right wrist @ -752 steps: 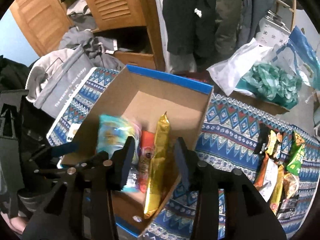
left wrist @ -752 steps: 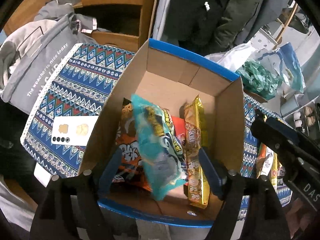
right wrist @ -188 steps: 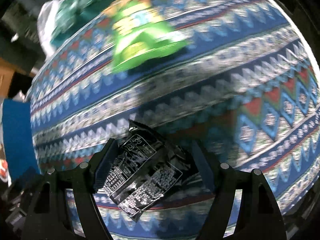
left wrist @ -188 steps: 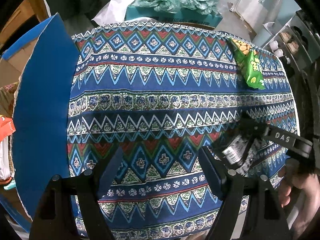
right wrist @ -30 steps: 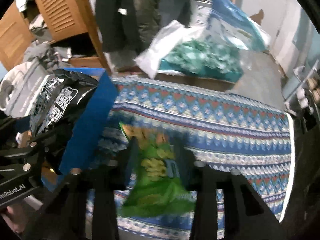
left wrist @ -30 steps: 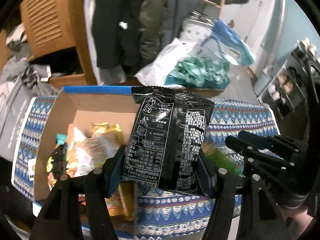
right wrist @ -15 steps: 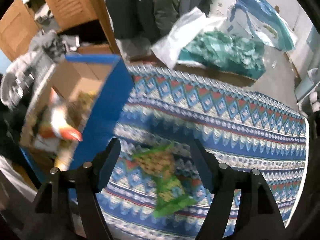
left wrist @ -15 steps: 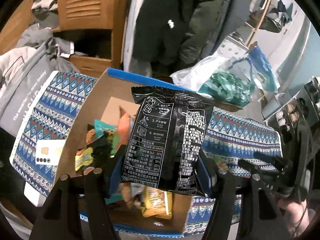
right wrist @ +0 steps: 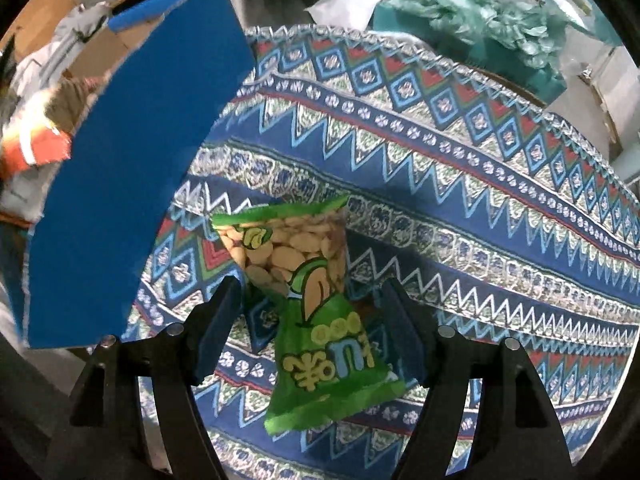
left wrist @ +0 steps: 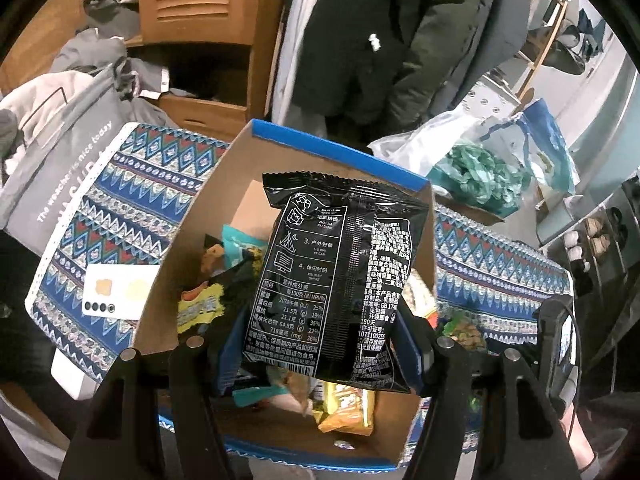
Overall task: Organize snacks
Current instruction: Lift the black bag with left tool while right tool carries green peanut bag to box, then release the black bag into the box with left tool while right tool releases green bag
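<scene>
Lying between the right jaws: the green snack packet [right wrist: 316, 312] was seen flat on the patterned cloth [right wrist: 480, 200], its long axis running from about 11 o'clock, the clear peanut end, to 5 o'clock, the printed end.
Right gripper: the right gripper [right wrist: 312, 320] was spread, having just been opening, with the packet between the jaws but not pressed by either pad; it was pointed steeply down onto the packet.
Nearer hand: the right one was judged nearer to the green packet; in the left wrist view the packet showed only as a scrap at 4 o'clock.
Black snack packet: the black snack packet [left wrist: 336, 280] was pinched upright in the left gripper [left wrist: 316, 348], its long axis toward 12 o'clock.
Box: the cardboard box [left wrist: 192, 240] lay directly beneath and behind the black packet, already holding several snacks; from the green packet it stood at 10 o'clock, its blue wall [right wrist: 120, 184] just beside.
Coming move, as judged: the black packet was to be lowered into the box, the green one regripped across its short axis.
</scene>
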The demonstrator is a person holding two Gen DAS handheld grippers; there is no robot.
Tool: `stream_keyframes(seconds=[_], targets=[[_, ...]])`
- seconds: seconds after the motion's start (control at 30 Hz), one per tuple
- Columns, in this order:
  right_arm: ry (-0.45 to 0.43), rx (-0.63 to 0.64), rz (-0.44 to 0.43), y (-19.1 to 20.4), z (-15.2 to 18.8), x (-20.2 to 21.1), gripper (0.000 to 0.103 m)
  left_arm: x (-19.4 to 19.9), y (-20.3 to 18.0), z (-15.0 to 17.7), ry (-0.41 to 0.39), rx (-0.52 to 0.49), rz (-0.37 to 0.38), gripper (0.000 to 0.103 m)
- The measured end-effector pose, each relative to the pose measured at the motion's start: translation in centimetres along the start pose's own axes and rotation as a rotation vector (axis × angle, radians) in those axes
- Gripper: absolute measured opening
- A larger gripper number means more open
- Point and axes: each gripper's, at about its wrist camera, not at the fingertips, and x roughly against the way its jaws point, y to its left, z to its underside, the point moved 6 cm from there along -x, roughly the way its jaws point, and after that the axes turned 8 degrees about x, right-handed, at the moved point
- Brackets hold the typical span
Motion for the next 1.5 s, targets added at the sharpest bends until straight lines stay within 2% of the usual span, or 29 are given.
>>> stream_keyframes(seconds=[0.13,0.23,0.3,0.43,0.67,0.9,1.13,1.43,1.5], targets=[[0.030,-0.012,-0.004,0.1,0.5,-2.0,0.072,-0.5,0.9,0.0,0.008,0.016,-0.015,0.066],[0.050,-0.026,-0.017,0.2,0.9,-3.3,0.057,-1.0,1.4,0.0,0.026,0.041,-0.019,0.066],[0.031,-0.055,-0.039,0.2,0.9,-3.3,0.047,-1.3,1.7,0.1,0.032,0.050,-0.023,0.066],[0.032,-0.069,-0.014,0.2,0.9,-3.0,0.040,-1.5,2.0,0.1,0.048,0.058,-0.024,0.068],[-0.003,-0.091,-0.001,0.7,-1.6,-0.2,0.039,-0.9,2.4,0.0,0.039,0.070,-0.019,0.072],[-0.084,-0.081,-0.010,2.2,-6.2,4.8,0.039,-0.1,2.7,-0.4,0.023,0.072,-0.021,0.072],[-0.146,-0.011,-0.014,5.7,-10.6,9.2,0.039,0.9,2.7,-0.7,0.007,0.066,-0.017,0.072],[-0.160,0.090,-0.055,10.3,-16.0,8.4,0.039,2.2,2.7,-1.2,-0.009,0.069,-0.003,0.072],[-0.155,0.116,-0.061,11.6,-16.8,8.4,0.039,2.5,2.7,-1.3,-0.017,0.067,0.001,0.078]])
